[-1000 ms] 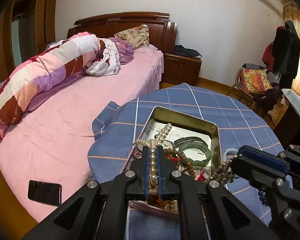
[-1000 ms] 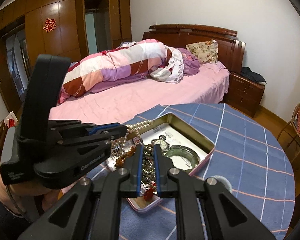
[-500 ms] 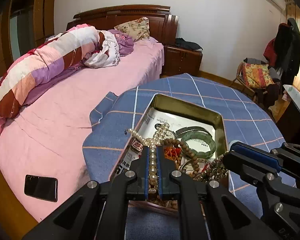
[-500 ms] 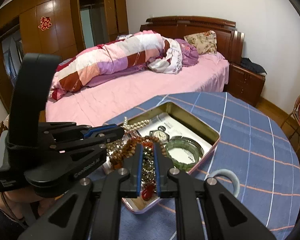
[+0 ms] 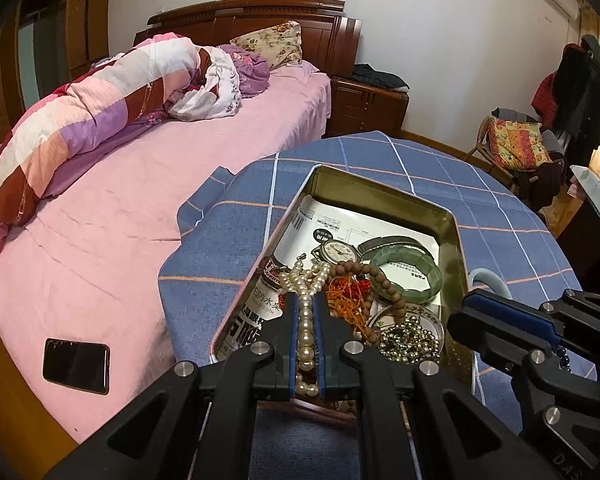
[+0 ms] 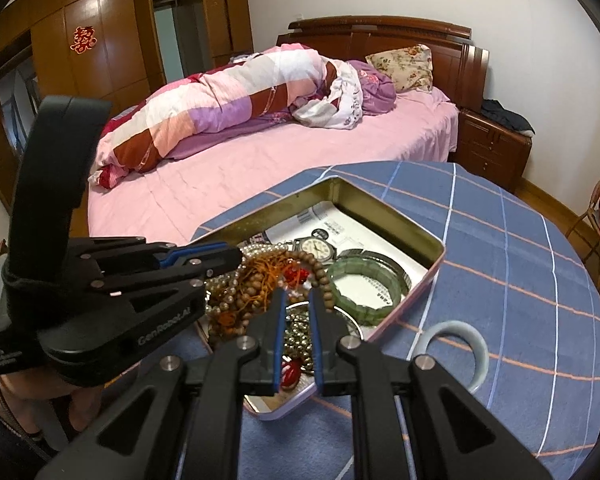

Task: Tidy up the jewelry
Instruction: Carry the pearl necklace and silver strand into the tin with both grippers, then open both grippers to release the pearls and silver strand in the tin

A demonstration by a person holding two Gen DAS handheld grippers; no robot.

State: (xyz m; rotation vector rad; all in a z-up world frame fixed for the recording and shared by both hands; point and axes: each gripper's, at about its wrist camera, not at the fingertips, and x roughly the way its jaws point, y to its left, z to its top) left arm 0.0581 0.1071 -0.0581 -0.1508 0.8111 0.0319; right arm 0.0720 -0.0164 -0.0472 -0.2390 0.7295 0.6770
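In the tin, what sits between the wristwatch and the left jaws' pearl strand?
Nothing but the printed paper liner: in the left wrist view the pearl necklace ends just short of the wristwatch.

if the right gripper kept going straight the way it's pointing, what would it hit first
Probably the brown wooden bead bracelet just past the right gripper, in the rectangular metal tin; depth is unclear, so the metallic bead chain might come first.

L gripper [image 5: 306, 304] pinched (R [image 6: 298, 304] ajar)
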